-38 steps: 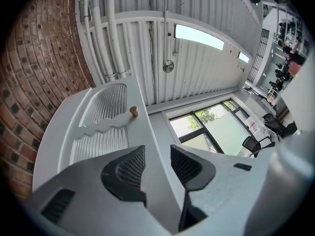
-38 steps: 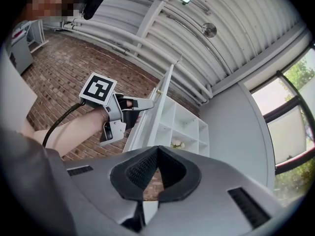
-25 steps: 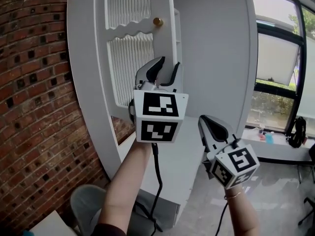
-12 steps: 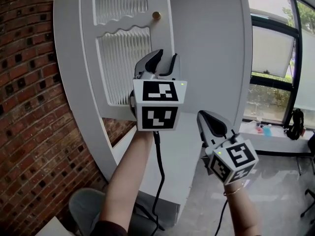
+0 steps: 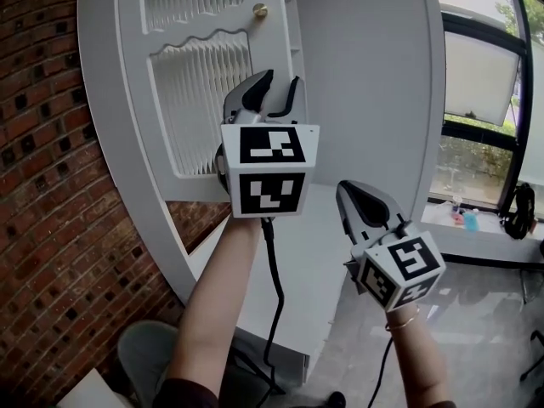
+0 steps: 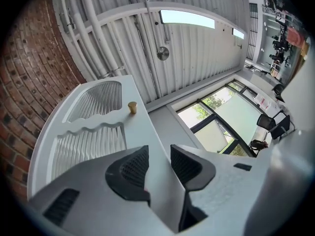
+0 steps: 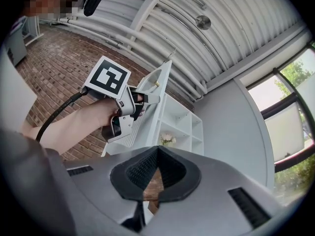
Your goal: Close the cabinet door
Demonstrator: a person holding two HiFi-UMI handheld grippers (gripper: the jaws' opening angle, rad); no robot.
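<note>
Left claw [image 6: 158, 157] on cabinet door [image 6: 139, 131] edge

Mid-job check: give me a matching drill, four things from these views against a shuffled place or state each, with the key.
Things:
1. left gripper
2. right gripper
3. white ribbed cabinet door
4. small brass knob

States:
A. jaws together, holding nothing
B. high on the door, near its free edge
C. jaws clamped on either side of the door's edge
D. standing open

Pairs: 1-C, 2-A, 3-D, 4-B
</note>
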